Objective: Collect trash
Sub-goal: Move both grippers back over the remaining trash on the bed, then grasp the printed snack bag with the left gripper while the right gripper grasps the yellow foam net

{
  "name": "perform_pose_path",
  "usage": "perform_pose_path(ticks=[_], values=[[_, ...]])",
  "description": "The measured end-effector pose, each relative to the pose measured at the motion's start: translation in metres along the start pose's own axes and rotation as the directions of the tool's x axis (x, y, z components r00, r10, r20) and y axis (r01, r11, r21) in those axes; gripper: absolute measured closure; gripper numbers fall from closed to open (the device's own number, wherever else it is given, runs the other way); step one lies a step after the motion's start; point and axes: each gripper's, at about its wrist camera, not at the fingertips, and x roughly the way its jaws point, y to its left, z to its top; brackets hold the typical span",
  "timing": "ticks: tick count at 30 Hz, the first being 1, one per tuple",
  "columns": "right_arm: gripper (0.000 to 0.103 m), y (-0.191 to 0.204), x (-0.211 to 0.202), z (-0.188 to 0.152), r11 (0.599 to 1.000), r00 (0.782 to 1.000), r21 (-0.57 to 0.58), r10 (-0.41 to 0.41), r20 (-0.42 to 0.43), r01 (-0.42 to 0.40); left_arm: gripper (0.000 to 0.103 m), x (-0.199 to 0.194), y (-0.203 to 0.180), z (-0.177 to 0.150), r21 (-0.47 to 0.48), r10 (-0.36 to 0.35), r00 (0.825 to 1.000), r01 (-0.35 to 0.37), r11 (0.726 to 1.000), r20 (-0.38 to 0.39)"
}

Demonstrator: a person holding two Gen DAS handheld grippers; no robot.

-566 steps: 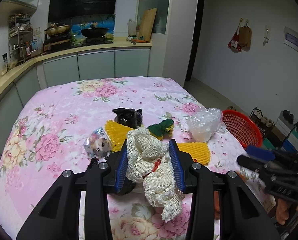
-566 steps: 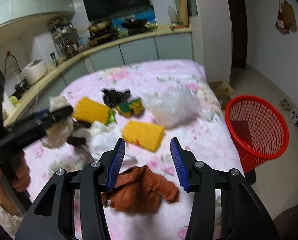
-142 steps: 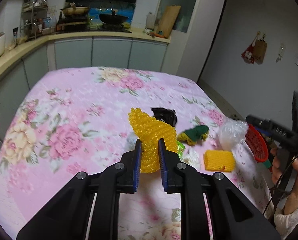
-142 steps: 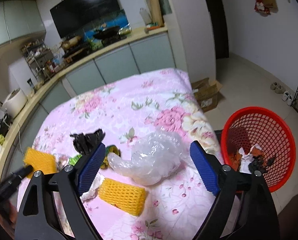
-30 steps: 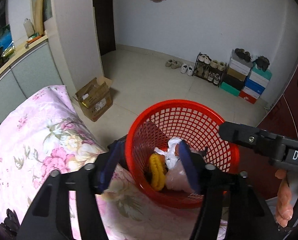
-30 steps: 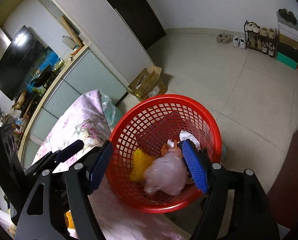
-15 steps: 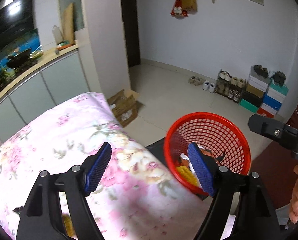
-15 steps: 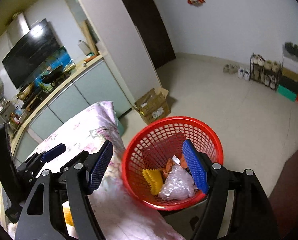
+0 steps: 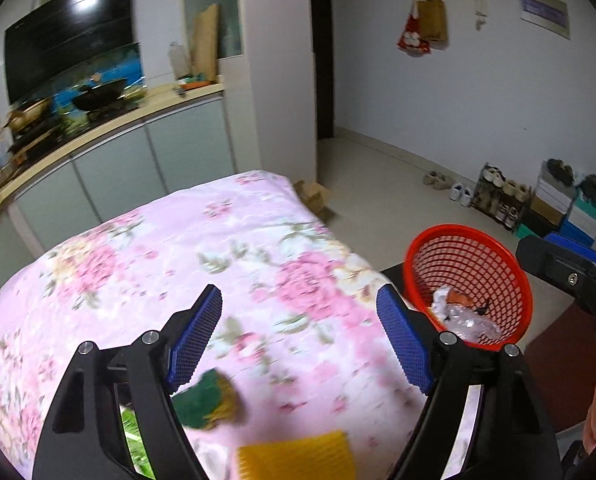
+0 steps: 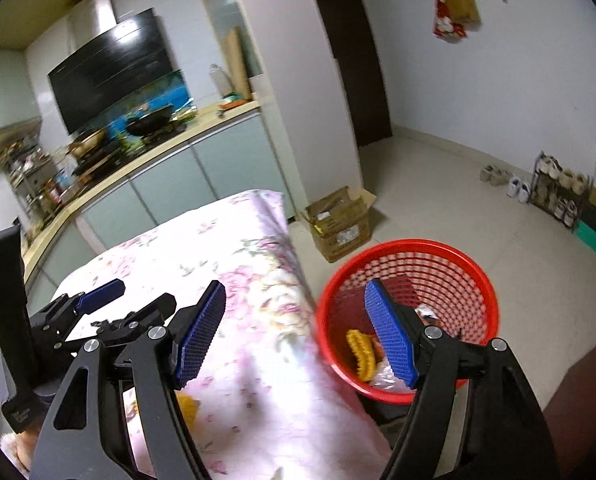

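I am between pickups: both my claws are carrying nothing, and I am facing the flowered pink tablecloth (image 9: 145,264) where trash is lying. My left gripper (image 9: 298,336) is standing wide with nothing between its blue pads; my right gripper (image 10: 298,332) is likewise spread and empty, its right pad showing in front of the red mesh basket (image 10: 470,280).

That basket is sitting on the floor just beside the table's near corner, and it is already holding a yellow foam net (image 10: 362,354), a clear plastic bag (image 9: 464,320) and some scraps I cannot tell apart. On the table, close under my left claw, a green and yellow scrap (image 9: 209,400) is lying just beside a yellow foam fruit net (image 9: 298,456); a bright green bit is peeking out behind my left finger, too hidden to name.

I judge the next move is dipping the left claw onto one of these, closing on it, then swinging over the table edge to the basket.

Room is good: the far stretch of cloth is bare. I am minding the cloth's edge near the basket rim, and my other claw, which is hovering near on the basket side.
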Motion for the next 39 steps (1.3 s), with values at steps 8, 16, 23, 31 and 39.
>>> perform_pose_path(ticks=[8,16,23,31,39], values=[[0.033,0.042,-0.001,-0.005,0.995,0.998,-0.077,0.057,-0.009,-0.058,0.026,-0.019,0.041,-0.022,-0.068,0.062,0.998,-0.062,0.996,-0.005],[0.033,0.078,0.002,-0.013,0.985,0.993,-0.131,0.111,-0.039,-0.115,0.026,-0.048,0.103,-0.044,-0.167,0.115,0.993,-0.117,0.979,-0.022],[0.033,0.098,0.006,-0.018,0.977,0.988,-0.152,0.144,-0.060,-0.151,0.026,-0.079,0.175,-0.060,-0.274,0.202,0.979,-0.204,0.940,-0.036],[0.033,0.113,0.014,-0.019,0.970,0.982,-0.163,0.168,-0.082,-0.180,0.026,-0.077,0.193,-0.097,-0.310,0.173,0.980,-0.195,0.931,-0.097],[0.033,0.107,0.020,-0.019,0.974,0.984,-0.155,0.149,-0.097,-0.163,0.026,-0.043,0.161,-0.131,-0.217,0.091,0.979,-0.130,0.967,-0.183]])
